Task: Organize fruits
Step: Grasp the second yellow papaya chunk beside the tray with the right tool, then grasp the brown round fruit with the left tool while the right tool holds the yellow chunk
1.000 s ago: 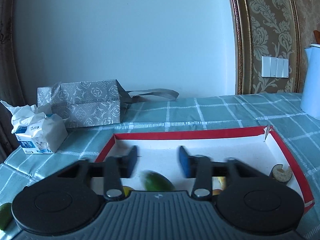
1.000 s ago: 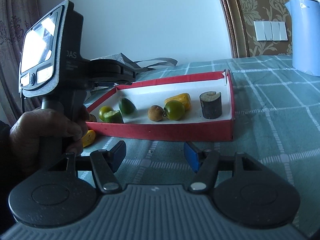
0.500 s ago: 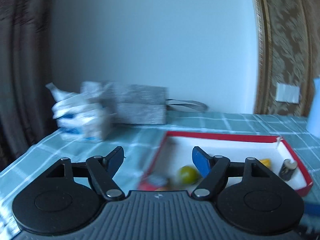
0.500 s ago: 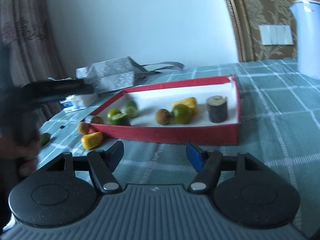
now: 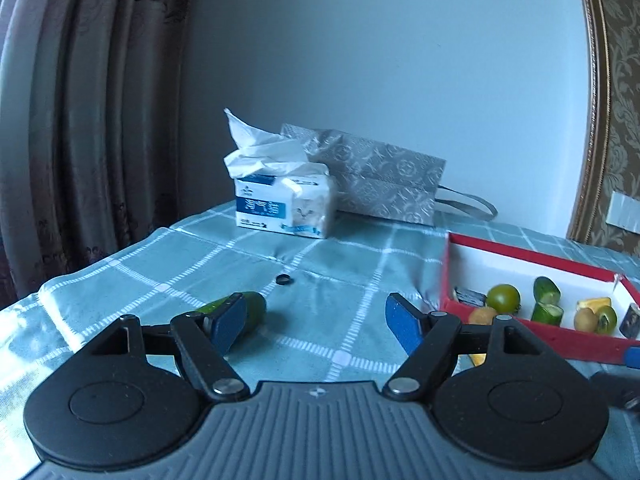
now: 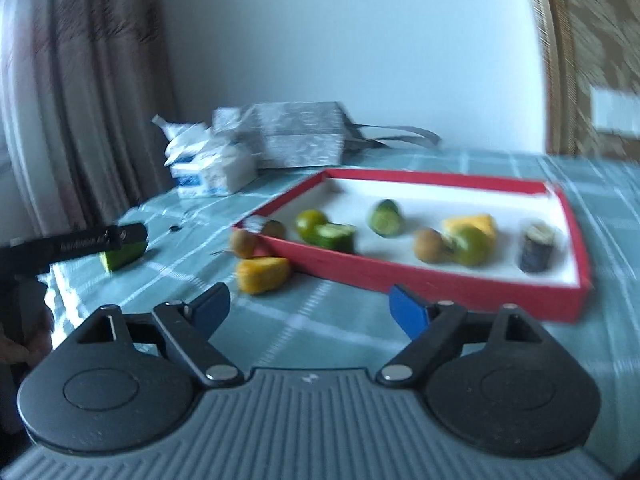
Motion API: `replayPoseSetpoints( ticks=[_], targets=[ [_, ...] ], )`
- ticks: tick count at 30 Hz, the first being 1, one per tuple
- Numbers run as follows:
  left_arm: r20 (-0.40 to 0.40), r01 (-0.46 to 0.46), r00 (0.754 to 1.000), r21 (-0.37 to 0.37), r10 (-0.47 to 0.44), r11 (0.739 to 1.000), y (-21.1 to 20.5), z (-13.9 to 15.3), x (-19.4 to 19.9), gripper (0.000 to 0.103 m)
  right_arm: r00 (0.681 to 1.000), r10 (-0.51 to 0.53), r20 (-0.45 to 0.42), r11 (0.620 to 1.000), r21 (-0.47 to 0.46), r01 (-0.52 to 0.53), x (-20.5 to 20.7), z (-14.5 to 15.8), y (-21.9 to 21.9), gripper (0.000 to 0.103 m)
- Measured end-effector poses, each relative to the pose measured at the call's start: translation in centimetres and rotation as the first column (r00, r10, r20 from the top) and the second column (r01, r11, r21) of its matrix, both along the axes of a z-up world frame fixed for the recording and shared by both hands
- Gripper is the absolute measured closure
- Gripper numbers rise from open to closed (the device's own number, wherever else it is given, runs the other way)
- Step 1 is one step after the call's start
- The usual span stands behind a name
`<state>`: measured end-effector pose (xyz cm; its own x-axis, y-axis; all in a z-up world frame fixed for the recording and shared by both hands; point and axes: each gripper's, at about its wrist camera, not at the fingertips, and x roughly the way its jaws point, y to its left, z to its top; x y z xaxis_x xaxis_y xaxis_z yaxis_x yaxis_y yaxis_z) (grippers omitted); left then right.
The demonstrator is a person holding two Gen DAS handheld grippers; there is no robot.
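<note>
L gripper (image 5: 314, 322): jaws wide, empty, green fruit piece (image 5: 244, 307) on cloth behind its L finger | yellow piece (image 6: 262, 274) + brown fruit (image 6: 243, 242) outside red tray (image 6: 440, 286) | R gripper (image 6: 310, 312): jaws opening, empty, near tray front.

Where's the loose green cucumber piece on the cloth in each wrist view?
Left wrist: cucumber piece lies low and left of centre, partly behind the tool's left finger.
Right wrist: it lies at the left edge, under the other tool's dark finger.
Shared landmark: the tissue pack behind it.
</note>
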<state>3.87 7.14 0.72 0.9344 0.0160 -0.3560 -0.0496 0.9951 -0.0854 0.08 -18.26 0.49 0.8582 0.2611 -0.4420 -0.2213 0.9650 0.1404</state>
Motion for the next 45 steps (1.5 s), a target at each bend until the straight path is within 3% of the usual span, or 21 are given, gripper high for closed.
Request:
replayPoseSetpoints(
  ticks=[8, 20, 24, 32, 37, 45],
  targets=[
    [0.004, -0.006, 1.0, -0.046, 0.007, 0.999, 0.8, 0.1, 0.0, 0.027, 0.999, 0.028, -0.047, 0.994, -0.108, -0.033, 4.4, -0.4, 4.3, 0.012],
    [-0.033, -0.007, 0.999, -0.121, 0.003, 0.993, 1.9, -0.1, 0.4, 0.027, 0.989, 0.033, -0.147, 0.985, -0.161, -0.057, 7.6, -1.2, 7.0, 0.013],
    [-0.045, -0.005, 0.999, -0.134, -0.001, 0.991, 2.0, -0.1, 0.5, 0.027, 0.983, -0.013, -0.185, 0.988, -0.155, -0.016, 8.2, -1.7, 7.5, 0.026],
    [-0.075, 0.004, 0.997, -0.171, -0.018, 0.985, 2.3, -0.4, 0.9, 0.027, 0.984, -0.056, -0.17, 0.989, -0.144, 0.031, 8.3, -1.6, 7.6, 0.058],
    [-0.074, 0.006, 0.997, -0.168, -0.019, 0.986, 2.3, -0.4, 0.8, 0.027, 0.987, -0.056, -0.15, 0.988, -0.151, 0.033, 8.0, -1.6, 8.0, 0.059],
    [-0.07, 0.003, 0.997, -0.16, -0.015, 0.987, 2.3, -0.4, 0.9, 0.027, 0.993, -0.012, -0.117, 0.997, -0.071, 0.004, 4.3, -0.3, 6.3, 0.06]
  ],
)
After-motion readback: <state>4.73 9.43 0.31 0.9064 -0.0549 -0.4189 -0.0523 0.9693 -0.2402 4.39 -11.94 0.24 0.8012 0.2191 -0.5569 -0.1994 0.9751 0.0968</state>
